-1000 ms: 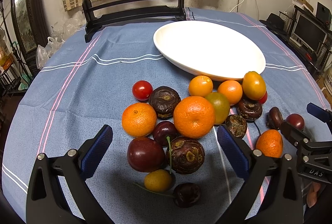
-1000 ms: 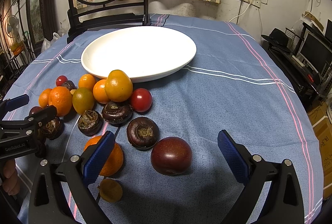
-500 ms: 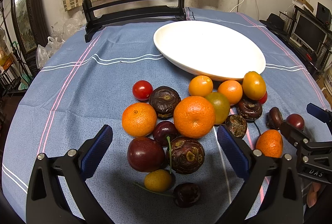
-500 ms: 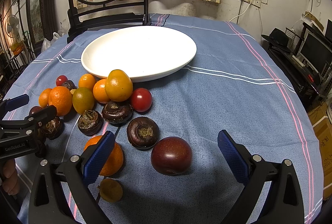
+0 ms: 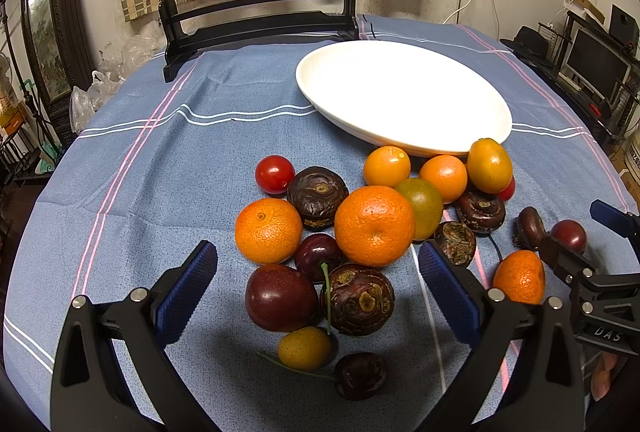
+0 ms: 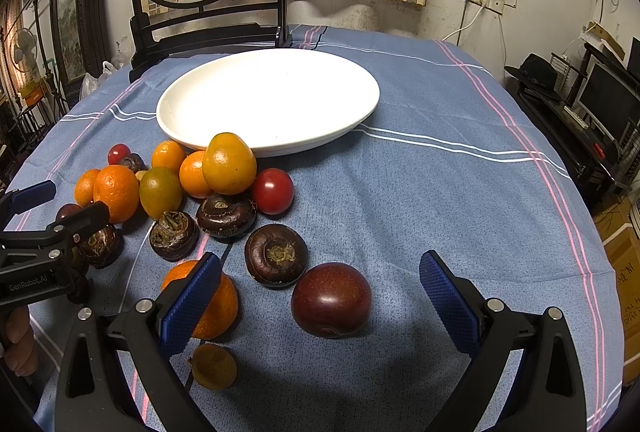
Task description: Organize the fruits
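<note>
Glossy dark plum (image 6: 331, 299) between the spread right claw (image 6: 320, 296) fingers

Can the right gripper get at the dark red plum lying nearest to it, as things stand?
Probably yes. The right gripper is open, and the dark red plum lies between its fingers with bare cloth on the right. The water chestnut touching the plum's far left side could get nudged.
</note>
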### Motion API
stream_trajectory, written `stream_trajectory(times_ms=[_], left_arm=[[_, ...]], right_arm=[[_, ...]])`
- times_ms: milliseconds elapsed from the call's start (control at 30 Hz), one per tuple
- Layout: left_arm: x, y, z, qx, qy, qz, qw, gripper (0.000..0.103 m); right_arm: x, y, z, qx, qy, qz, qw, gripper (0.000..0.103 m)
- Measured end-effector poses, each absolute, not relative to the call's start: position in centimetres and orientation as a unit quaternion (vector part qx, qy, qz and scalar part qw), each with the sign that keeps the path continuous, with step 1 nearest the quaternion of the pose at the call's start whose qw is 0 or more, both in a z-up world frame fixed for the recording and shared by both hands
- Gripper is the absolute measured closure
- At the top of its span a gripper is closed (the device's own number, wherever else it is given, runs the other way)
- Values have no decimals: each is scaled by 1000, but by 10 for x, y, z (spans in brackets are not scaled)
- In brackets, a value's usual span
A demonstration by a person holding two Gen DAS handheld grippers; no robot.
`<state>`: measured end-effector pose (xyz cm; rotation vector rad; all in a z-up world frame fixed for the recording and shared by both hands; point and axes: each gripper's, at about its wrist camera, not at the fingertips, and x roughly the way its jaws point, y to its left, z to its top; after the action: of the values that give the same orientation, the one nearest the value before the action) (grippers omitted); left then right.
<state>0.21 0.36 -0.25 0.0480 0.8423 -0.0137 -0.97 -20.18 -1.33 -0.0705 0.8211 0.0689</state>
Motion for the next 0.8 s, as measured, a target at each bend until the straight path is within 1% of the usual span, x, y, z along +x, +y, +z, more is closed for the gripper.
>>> stream_trajectory(times_ms=[600, 800], left_arm=[[2, 4, -2, 21, 409, -7, 912, 4], [4, 11, 1, 12, 400, 3, 916, 4]], right_arm=[[-6, -203, -16, -30, 404, 33, 914, 3], [-2, -218, -18, 12, 423, 40, 905, 3]])
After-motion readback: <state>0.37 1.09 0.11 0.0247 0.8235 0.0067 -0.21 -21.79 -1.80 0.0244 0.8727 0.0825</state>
